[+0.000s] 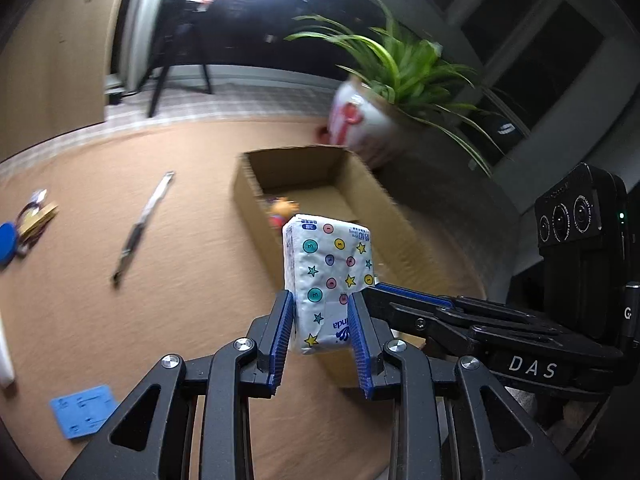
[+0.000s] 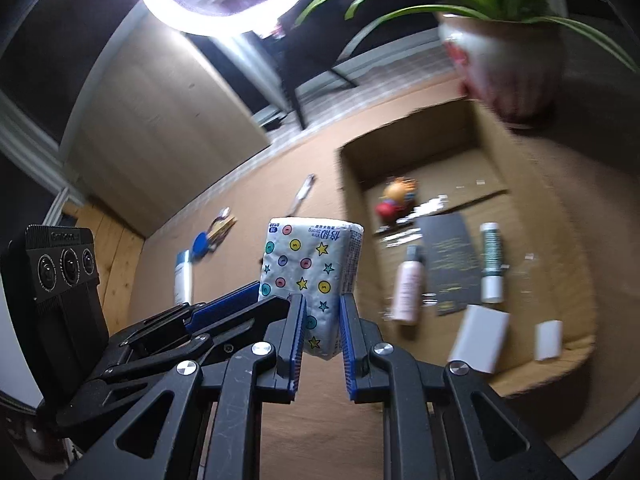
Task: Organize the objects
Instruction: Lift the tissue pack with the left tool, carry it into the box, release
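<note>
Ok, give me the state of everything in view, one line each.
Pack: upright, lifted, clamped by both grippers.
Left gripper: shut on pack.
Right gripper: shut on pack.
Box: open, partly filled.
Pink bottle: lying in box.
Green bottle: lying in box.
Toy: in box.
Slim tool: lying on table, outside box.
Keys: on table, outside box.
Ring light: on.

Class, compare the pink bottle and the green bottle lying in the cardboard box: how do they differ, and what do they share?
The pink bottle is plain pale pink; the green bottle is speckled green with white ends. The pink bottle lies on one side of the dark card, the green bottle on the other. Both lie flat on the cardboard box floor.
</note>
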